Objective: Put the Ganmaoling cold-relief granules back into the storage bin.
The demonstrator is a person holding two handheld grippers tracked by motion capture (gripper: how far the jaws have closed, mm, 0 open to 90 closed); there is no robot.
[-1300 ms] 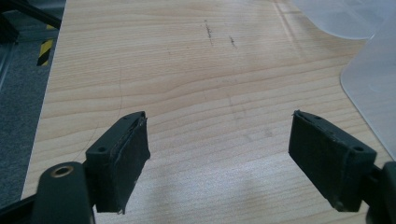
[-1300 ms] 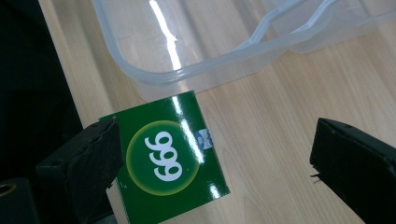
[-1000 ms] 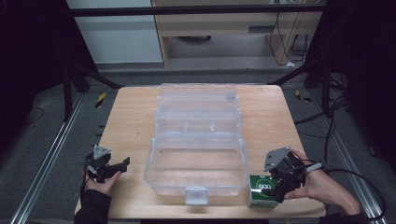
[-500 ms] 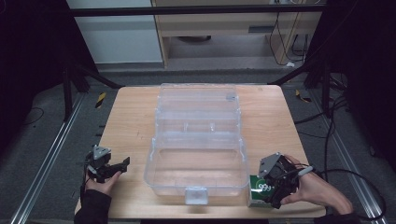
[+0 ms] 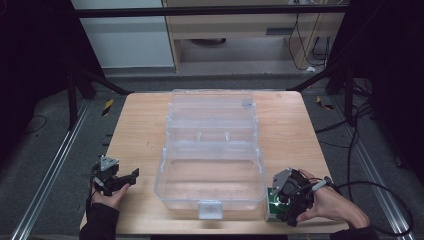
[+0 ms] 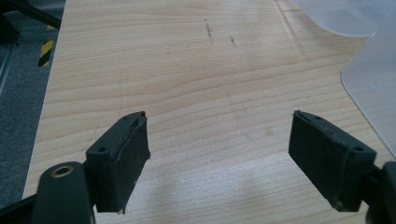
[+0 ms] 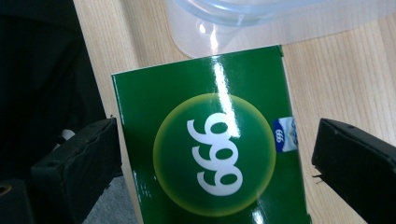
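Clear box (image 5: 210, 160) blocks centre; table (image 5: 135, 130) sides free.

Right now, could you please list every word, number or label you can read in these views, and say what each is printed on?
"999": white digits in the yellow-green circle on the green box, seen upside down in the right gripper view.
"999": tiny, on the small blue-and-white badge at the box's edge, barely legible.
Clear plastic case: no readable text.

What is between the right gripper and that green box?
Nothing visible. The right gripper hangs open directly over the glossy green cardboard box, one jaw to each side. The clear plastic storage case sits beside the box, not over it.
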